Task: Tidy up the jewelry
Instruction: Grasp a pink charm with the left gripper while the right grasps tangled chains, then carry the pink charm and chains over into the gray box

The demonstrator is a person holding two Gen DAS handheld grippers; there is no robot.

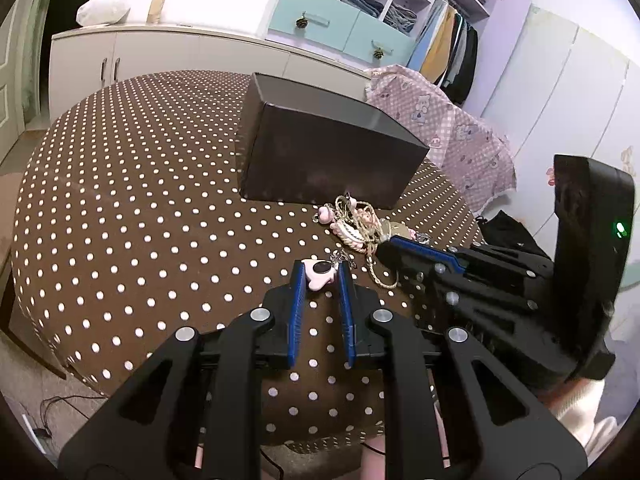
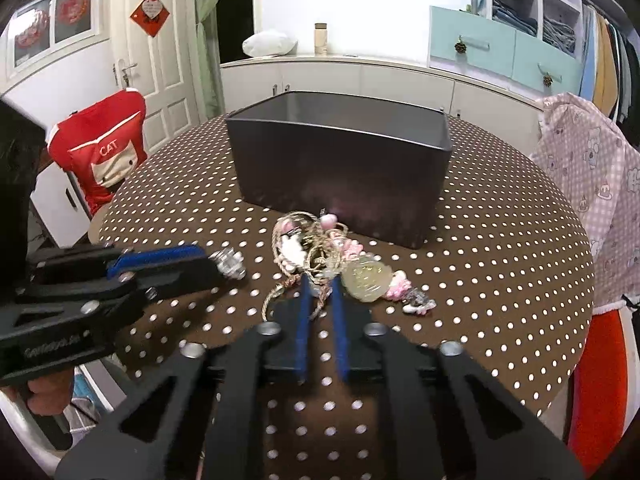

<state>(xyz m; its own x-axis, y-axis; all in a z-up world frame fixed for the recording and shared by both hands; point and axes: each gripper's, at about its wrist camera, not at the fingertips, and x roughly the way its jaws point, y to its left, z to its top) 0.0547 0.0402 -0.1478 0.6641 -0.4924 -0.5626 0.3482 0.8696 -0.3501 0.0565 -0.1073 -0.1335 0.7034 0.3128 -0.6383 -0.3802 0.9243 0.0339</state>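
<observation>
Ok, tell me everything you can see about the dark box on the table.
The dark box is a rectangular, open-topped bin, dark grey to black, with smooth, faintly glossy walls that look like plastic. It stands upright on the brown polka-dot tablecloth, just behind the tangled jewelry pile, which lies close to its front wall. What shows of its inside looks bare; the floor is hidden. No gripper touches it.

Left gripper [image 1: 320,270] clamps a pink charm [image 1: 318,274] in front of the dark box [image 1: 320,152]; jewelry pile [image 1: 356,220] nearer the box.
</observation>
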